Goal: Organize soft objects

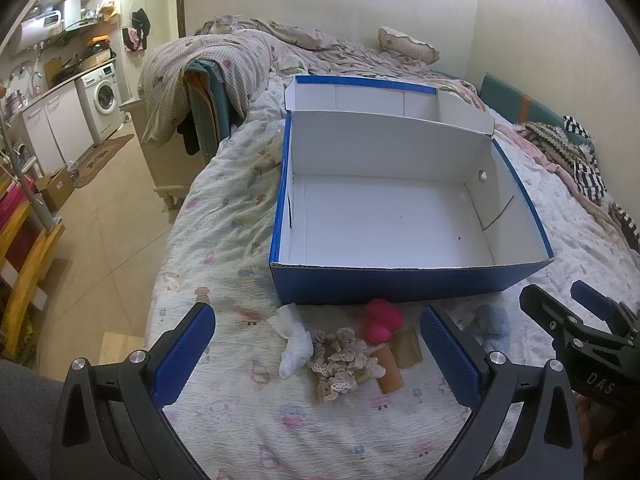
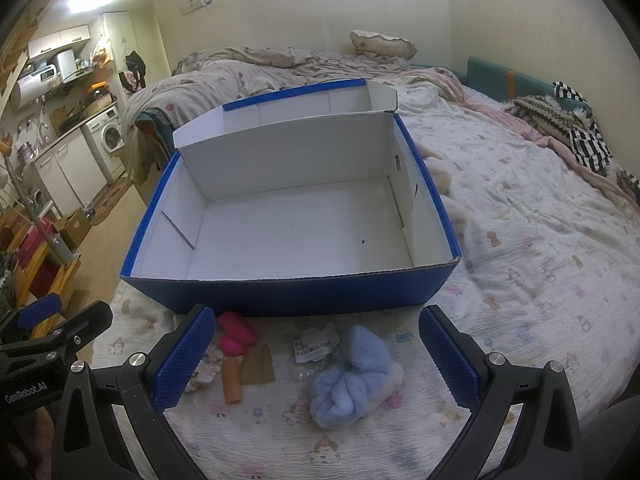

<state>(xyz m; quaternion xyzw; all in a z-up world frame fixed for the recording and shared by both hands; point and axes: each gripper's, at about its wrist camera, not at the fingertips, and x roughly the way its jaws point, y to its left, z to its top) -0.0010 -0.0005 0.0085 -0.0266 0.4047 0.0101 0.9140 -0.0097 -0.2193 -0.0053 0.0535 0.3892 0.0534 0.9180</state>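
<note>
An open blue box (image 1: 400, 284) with a white inside stands empty on the bed; it also shows in the right wrist view (image 2: 304, 294). In front of it lie a white sock (image 1: 296, 346), a beige lace scrunchie (image 1: 340, 362), pink soft pieces (image 1: 380, 320), brown pieces (image 1: 394, 360) and a light blue fluffy cloth (image 2: 348, 384). My left gripper (image 1: 316, 360) is open above the sock and scrunchie, holding nothing. My right gripper (image 2: 314, 362) is open above the blue cloth and a small plastic packet (image 2: 314, 346), holding nothing.
The bed (image 1: 224, 216) has a patterned white sheet; its left edge drops to a tiled floor (image 1: 100, 240). Rumpled bedding and a pillow (image 2: 382, 44) lie behind the box. Striped clothes (image 2: 576, 132) lie at far right. A washing machine (image 1: 102, 94) stands far left.
</note>
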